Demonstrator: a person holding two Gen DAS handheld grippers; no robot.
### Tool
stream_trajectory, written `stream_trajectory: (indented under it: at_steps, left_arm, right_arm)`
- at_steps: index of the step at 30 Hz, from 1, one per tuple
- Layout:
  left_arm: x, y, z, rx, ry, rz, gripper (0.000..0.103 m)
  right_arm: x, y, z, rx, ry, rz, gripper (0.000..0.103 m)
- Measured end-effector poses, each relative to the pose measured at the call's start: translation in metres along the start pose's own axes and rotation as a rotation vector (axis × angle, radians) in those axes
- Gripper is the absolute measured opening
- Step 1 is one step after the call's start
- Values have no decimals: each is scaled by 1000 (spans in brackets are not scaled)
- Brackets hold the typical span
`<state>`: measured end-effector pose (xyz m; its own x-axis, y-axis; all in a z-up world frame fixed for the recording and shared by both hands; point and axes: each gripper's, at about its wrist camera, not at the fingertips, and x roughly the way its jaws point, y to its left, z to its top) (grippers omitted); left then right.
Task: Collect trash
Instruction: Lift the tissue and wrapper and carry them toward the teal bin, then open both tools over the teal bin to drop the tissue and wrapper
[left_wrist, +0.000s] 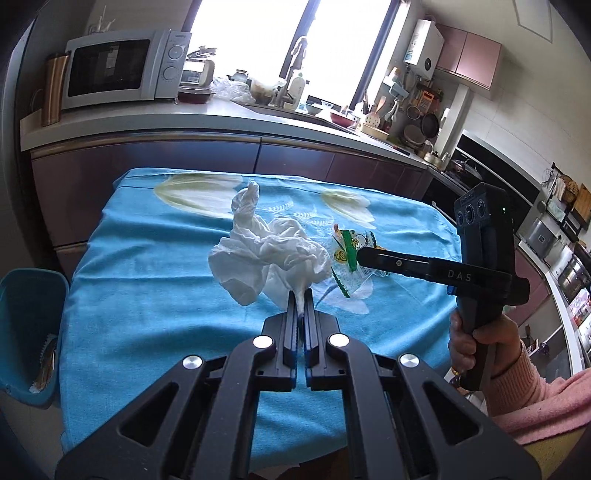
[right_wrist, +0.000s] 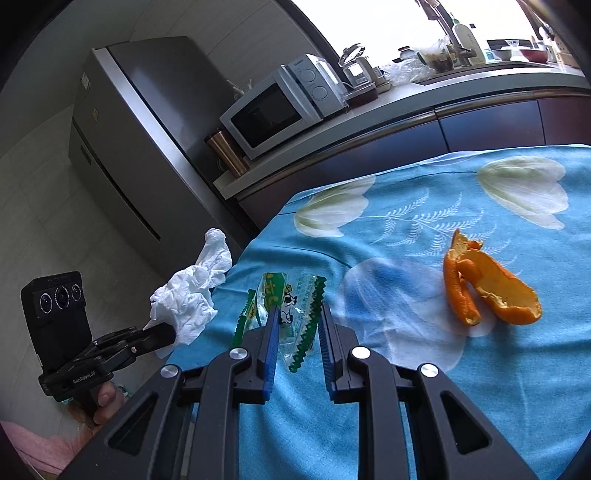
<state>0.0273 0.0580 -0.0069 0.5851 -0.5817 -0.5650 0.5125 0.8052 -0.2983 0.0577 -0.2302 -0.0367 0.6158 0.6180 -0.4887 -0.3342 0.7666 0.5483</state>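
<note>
A crumpled white tissue (left_wrist: 266, 251) hangs over the blue flowered tablecloth (left_wrist: 147, 295), and my left gripper (left_wrist: 301, 299) is shut on its lower end. In the right wrist view the same tissue (right_wrist: 192, 295) sticks up from the left gripper (right_wrist: 168, 334) beyond the table's left edge. A clear candy wrapper (right_wrist: 295, 321) with green zigzag edges is pinched between the narrowly parted fingers of my right gripper (right_wrist: 298, 314). From the left wrist view that wrapper (left_wrist: 345, 258) sits at the tip of the right gripper (left_wrist: 360, 256). An orange peel (right_wrist: 487, 291) lies on the cloth to the right.
A blue bin (left_wrist: 29, 332) stands on the floor left of the table. Behind the table runs a kitchen counter (left_wrist: 147, 122) with a microwave (left_wrist: 122, 68) and a sink. A grey fridge (right_wrist: 140, 129) is at the far left. A hand in a pink sleeve (left_wrist: 480, 339) holds the right gripper.
</note>
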Motion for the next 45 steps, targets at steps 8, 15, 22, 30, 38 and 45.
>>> stream_trajectory:
  at_steps: [8,15,22,30,38,45]
  left_arm:
    - [-28,34,-3,-74,-48,80,3]
    - [-54,58,-7,-121,-88,148,3]
    - [-78,82,-13,-172,-125,215,3]
    - [-104,115,-22,-232,-154,305,3]
    - [-115,143,-30,-270,-152,382,3]
    - [-112,169,-35,-310,-130,419,3]
  right_arm:
    - [33,36,10,-74,58,55,19]
    - [62,65,17,-136,102,104,19]
    - [91,93,22,-189,147,147,20]
    - [120,121,23,-250,192,185,20]
    - [147,143,28,-288,237,214,20]
    - [173,162,31,-334,277,214,20]
